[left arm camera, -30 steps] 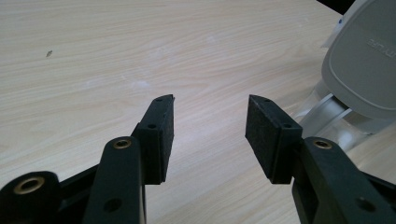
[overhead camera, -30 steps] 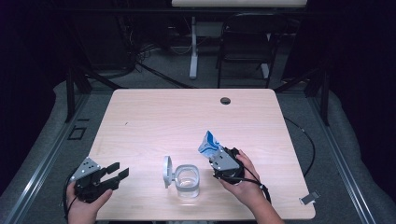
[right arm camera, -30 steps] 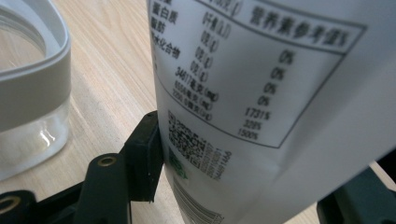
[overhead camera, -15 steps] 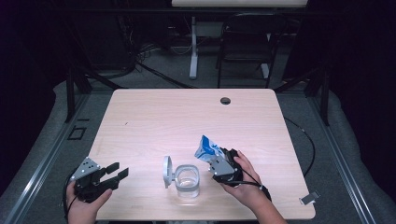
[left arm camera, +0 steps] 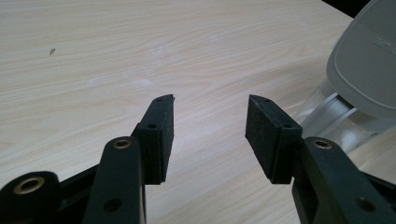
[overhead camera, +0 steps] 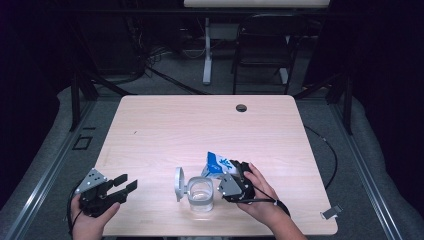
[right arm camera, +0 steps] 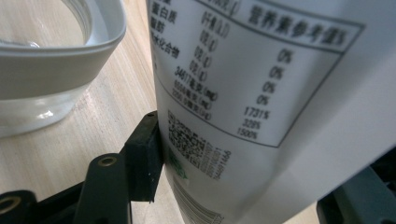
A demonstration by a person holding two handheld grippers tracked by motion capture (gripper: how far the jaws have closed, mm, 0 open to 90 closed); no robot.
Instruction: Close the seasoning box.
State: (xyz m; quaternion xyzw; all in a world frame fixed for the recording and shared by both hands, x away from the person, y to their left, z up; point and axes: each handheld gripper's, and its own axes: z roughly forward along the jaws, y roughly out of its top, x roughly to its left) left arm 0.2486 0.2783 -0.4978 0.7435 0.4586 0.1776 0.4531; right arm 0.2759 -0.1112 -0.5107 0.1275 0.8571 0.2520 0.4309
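Blue and white pouch (overhead camera: 216, 164) with a printed nutrition table on its white back, clamped between the right tongs (overhead camera: 231, 176), tilted, just beside a clear square jar (overhead camera: 200, 194), open, grey lid (overhead camera: 178, 184) hinged upright, near tabletop (overhead camera: 200, 125) front edge

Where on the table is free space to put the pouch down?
The whole far half of the table, up to the small hole, is bare, and so is the patch between the left gripper and the jar. It is crowded at the near edge, where jar, pouch and right gripper sit together.
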